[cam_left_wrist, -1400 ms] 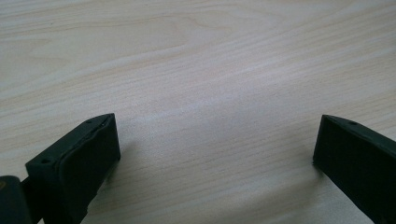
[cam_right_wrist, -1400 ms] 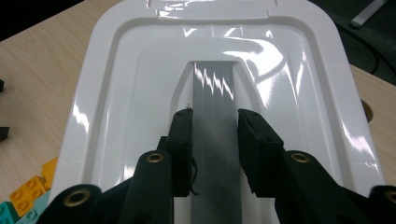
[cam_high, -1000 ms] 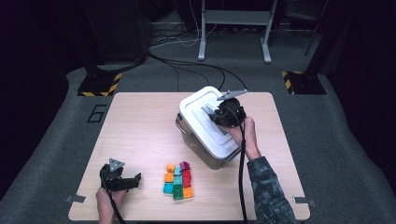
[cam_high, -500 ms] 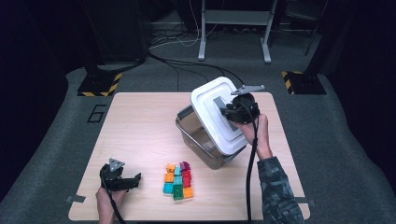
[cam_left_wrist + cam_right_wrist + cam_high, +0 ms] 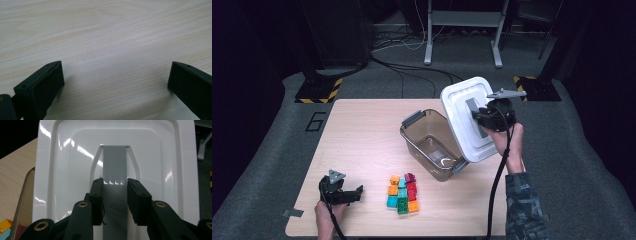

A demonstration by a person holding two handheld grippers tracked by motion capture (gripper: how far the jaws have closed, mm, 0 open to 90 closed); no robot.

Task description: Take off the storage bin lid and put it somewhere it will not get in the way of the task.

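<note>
- Right hand-held gripper (image 5: 484, 116) clenches the grey handle (image 5: 114, 165) of the white lid (image 5: 464, 120), held tilted above the clear bin's (image 5: 427, 145) 3 o'clock rim.
- Left hand-held gripper (image 5: 354, 192) rests released on the table (image 5: 362, 135), at 9 o'clock of the coloured blocks (image 5: 403, 193).

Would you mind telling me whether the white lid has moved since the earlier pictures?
Yes. The white lid, clamped by its grey handle in the right gripper, has lifted off the clear bin and tilted up toward the table's right edge.

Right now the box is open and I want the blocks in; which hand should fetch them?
Left: its open gripper rests near the blocks, while the right gripper holds the lid.
</note>
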